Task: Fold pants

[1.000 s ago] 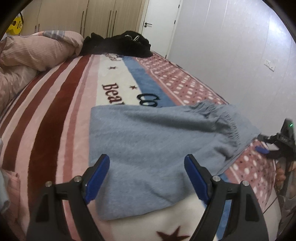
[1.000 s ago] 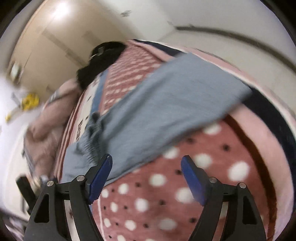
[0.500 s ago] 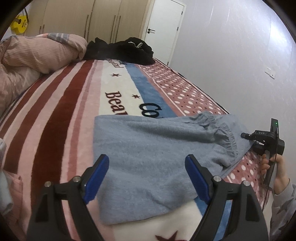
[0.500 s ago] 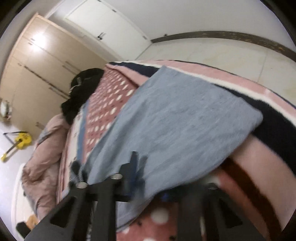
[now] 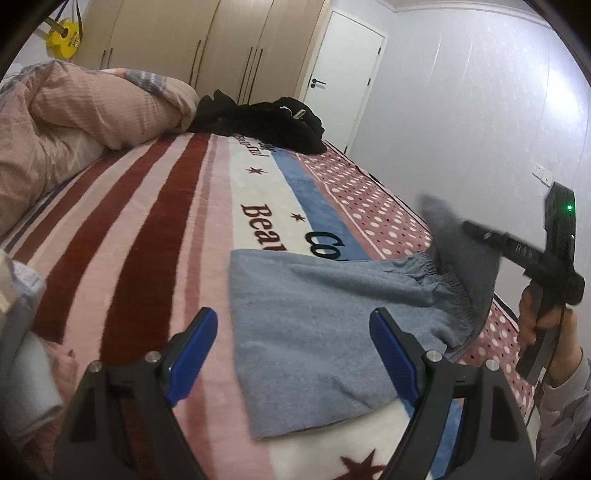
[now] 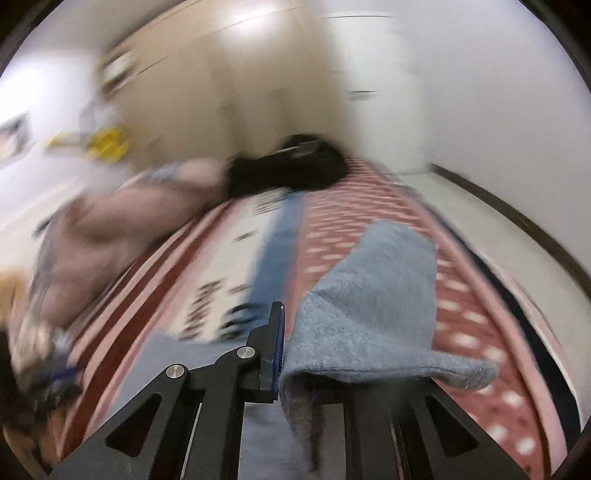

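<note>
One pair of grey-blue pants lies on the bed, across the striped and lettered blanket, with the gathered waistband toward the dotted edge of the bed. One corner of the pants at the waistband end is raised off the blanket; the remainder lies flat. Two grippers are in use. The left gripper hovers over the near end of the pants with its two blue-padded fingers spread wide; nothing is between them and neither pad touches the fabric. The right gripper has its two fingers pressed together on the raised corner of the pants, which drapes over and hides the right-hand finger; only the left-hand blue pad edge shows in the right wrist view. In the left wrist view the right gripper appears as a black tool with one green indicator light, held by one hand in a star-patterned sleeve, the lifted fabric hanging from its tip. Other items on the bed: one pink quilt bunched at the left and one pile of black clothing at the far end. Behind stand one beige wardrobe, one white door and one yellow toy guitar on the wall. The right wrist view is motion-blurred.
</note>
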`<action>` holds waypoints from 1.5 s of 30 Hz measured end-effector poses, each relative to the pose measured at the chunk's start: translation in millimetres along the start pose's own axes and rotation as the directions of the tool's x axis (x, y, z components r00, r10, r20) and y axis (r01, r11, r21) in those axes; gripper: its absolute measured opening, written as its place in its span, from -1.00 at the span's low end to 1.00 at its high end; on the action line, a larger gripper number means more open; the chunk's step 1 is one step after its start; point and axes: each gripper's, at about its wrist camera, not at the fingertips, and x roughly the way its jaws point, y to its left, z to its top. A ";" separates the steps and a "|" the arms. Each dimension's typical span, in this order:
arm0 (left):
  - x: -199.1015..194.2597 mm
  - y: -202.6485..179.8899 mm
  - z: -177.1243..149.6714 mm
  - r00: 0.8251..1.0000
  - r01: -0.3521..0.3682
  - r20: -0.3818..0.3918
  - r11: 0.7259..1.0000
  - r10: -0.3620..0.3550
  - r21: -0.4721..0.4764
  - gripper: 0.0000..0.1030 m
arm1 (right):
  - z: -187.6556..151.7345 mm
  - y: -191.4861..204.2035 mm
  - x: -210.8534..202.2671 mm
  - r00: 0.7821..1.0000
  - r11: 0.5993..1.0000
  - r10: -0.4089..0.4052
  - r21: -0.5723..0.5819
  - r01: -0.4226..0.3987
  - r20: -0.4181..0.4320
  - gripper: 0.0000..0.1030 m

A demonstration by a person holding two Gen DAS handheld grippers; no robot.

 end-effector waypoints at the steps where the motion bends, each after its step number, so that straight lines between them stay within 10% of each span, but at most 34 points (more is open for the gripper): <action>1: -2.1 2.2 -0.1 1.000 -0.005 0.002 1.000 0.005 0.001 0.59 | -2.9 19.0 8.8 0.998 0.997 0.050 -0.065 -0.053 -0.043 -0.89; 5: -9.7 16.7 -0.8 1.000 -0.026 0.010 1.000 0.026 -0.010 0.60 | -42.5 96.2 43.8 0.964 0.910 0.116 -0.363 -0.200 -0.240 -0.89; 11: -6.9 26.4 -4.8 0.999 -0.035 -0.007 0.999 0.035 -0.021 0.61 | -87.4 131.5 66.0 0.921 0.829 0.141 -0.465 -0.310 -0.363 -0.77; 20: 10.9 14.9 -5.5 0.996 0.058 -0.072 0.998 -0.060 -0.020 0.65 | -88.5 115.1 28.7 0.906 0.861 0.236 -0.357 -0.363 -0.352 -0.58; 27: 59.5 3.3 -1.1 0.961 0.185 -0.184 0.976 -0.205 -0.117 0.60 | -82.5 91.7 -14.6 0.929 0.885 0.244 -0.327 -0.331 -0.279 -0.33; 39: 134.9 -0.1 12.2 0.917 0.189 -0.299 0.947 -0.265 -0.260 -0.32 | -61.1 -12.0 -44.6 0.981 0.981 0.140 -0.113 -0.155 -0.131 -0.11; 45: 122.4 -9.9 17.4 0.942 0.166 -0.260 0.967 -0.213 -0.191 -0.90 | -64.6 -37.3 -29.9 0.984 0.993 0.102 -0.050 -0.110 -0.144 -0.11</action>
